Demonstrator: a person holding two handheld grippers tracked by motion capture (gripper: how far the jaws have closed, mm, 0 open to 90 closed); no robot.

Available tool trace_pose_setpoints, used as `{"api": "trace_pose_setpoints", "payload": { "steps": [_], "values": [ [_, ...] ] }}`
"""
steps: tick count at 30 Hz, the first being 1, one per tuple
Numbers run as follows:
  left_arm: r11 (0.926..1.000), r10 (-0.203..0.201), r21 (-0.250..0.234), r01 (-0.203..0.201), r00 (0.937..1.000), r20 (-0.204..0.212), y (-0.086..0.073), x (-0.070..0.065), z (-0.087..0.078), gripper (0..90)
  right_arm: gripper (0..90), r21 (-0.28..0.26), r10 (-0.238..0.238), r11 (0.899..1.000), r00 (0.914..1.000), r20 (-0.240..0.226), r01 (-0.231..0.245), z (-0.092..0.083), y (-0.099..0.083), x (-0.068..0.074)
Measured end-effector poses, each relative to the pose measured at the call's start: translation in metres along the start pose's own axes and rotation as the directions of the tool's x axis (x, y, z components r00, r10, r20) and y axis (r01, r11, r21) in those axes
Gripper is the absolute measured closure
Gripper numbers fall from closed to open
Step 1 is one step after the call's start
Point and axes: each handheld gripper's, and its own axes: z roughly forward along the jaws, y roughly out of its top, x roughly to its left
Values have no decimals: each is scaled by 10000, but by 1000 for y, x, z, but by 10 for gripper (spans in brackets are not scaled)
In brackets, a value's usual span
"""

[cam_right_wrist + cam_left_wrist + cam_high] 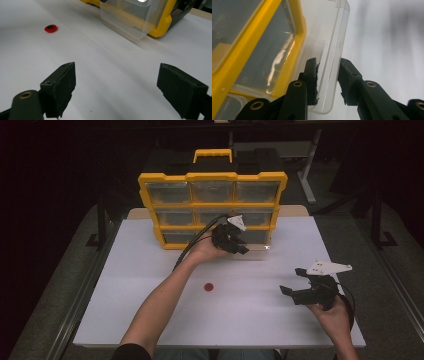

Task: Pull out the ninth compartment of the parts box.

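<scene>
A yellow organizer (212,176) with clear drawers stands upright at the back of the white table. One clear drawer (335,37) of its bottom row is pulled partly out (257,251). My left gripper (240,247) is shut on that drawer's front wall, one pad on each face (328,75). A small red ring (208,287) lies flat on the table in front of the organizer. My right gripper (292,280) hovers over the table's right side, its jaws wide open with nothing between them (116,82). In the right gripper view the ring (51,28) lies far left and the drawer (130,17) juts from the organizer (166,22).
The table top (150,310) is bare white around the ring. The organizer has a black handle with a yellow grip (213,155) on top. Dark floor and table legs surround the table.
</scene>
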Motion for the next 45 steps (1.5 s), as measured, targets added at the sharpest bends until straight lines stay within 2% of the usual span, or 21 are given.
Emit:
{"api": "trace_pose_setpoints", "payload": {
  "steps": [26,30,33,45],
  "values": [
    [9996,273,-86,-270,9985,470,-6,-12,-5,709,146,13,-46,10000,10000,-66,46,2,0,2],
    [9997,192,-150,-185,9986,497,-7,-13,-6,708,146,51,-43,10000,10000,-77,43,3,0,2],
    [9994,320,-179,-309,9977,603,-7,-14,-6,712,146,84,-29,10000,10000,-91,29,3,1,3],
    [9994,239,-252,-222,9972,711,-10,-16,-6,715,145,128,-18,9999,9999,-118,20,5,1,3]
  ]
}}
